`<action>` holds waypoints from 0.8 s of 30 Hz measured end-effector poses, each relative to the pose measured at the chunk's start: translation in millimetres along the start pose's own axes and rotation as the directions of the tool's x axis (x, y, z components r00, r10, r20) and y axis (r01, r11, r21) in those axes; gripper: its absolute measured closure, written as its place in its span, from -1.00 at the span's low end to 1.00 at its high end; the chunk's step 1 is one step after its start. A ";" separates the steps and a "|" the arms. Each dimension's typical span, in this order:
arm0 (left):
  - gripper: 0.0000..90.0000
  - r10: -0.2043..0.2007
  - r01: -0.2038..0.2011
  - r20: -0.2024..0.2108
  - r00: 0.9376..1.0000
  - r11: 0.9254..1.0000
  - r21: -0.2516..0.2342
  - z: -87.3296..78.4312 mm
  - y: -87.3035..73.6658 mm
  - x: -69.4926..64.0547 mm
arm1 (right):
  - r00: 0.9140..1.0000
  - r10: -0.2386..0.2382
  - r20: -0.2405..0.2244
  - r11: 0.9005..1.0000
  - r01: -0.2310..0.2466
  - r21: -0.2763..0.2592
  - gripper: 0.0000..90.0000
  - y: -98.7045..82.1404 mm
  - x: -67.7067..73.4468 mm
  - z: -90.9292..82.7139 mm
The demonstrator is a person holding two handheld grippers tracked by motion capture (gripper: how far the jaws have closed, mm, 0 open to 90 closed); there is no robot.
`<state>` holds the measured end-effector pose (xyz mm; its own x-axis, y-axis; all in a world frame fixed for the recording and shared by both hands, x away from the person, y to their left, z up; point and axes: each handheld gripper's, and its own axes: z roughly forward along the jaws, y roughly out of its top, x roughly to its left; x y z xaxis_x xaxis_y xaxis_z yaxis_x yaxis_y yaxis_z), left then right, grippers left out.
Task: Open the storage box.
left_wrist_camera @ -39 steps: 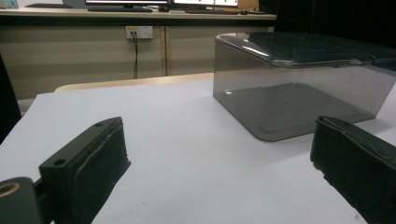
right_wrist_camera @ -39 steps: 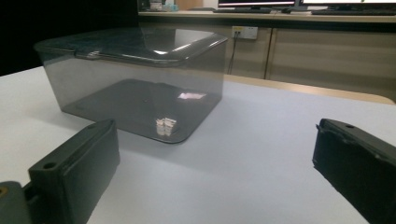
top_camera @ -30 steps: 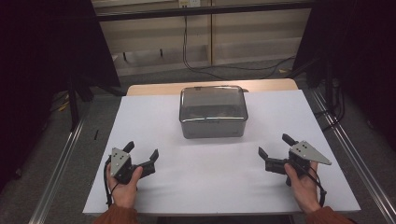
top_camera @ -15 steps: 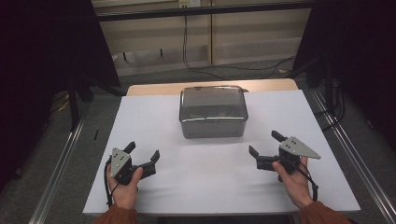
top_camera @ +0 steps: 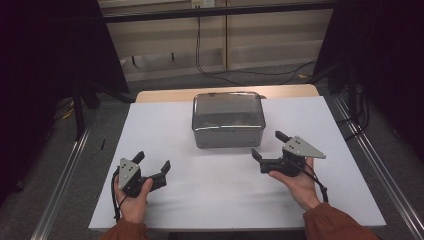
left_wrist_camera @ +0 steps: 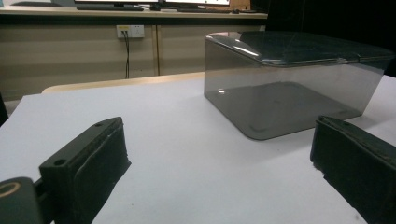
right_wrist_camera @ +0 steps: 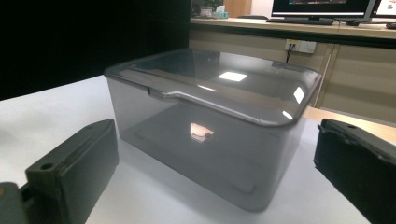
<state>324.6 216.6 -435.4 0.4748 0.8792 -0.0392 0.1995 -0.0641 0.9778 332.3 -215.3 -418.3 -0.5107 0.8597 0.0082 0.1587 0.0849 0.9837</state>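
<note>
A smoky clear box with its lid on sits toward the far middle of my white desk. My right gripper is near the box's front right corner, jaws spread wide and holding nothing, pointed at that corner; in the right gripper view the box stands between my two jaws. My left gripper rests low over the desk, well apart from the box at the front left, jaws also spread and empty.
</note>
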 end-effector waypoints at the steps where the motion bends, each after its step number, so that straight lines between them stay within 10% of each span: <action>1: -0.92 -0.002 0.002 0.001 1.000 1.000 0.002 0.2 -0.1 0.1 | 1.000 0.000 -0.002 1.000 0.000 0.001 -1.00 0.8 0.7 2.3; 15: -0.92 -0.001 0.001 0.001 1.000 1.000 0.020 0.5 0.1 1.7 | 0.995 -0.096 -0.029 0.995 0.095 -0.034 -0.96 26.0 15.8 24.8; 24: -0.92 -0.001 0.001 0.000 1.000 0.999 0.033 0.6 -0.1 2.9 | 0.962 -0.273 -0.009 0.962 0.273 0.001 -0.87 33.2 26.5 36.9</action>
<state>326.5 218.9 -435.7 0.4748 0.8792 -0.0401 0.2283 -0.0790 0.9704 355.2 -171.1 -392.1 -0.5422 0.7994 -0.2587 0.0140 0.3164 0.9485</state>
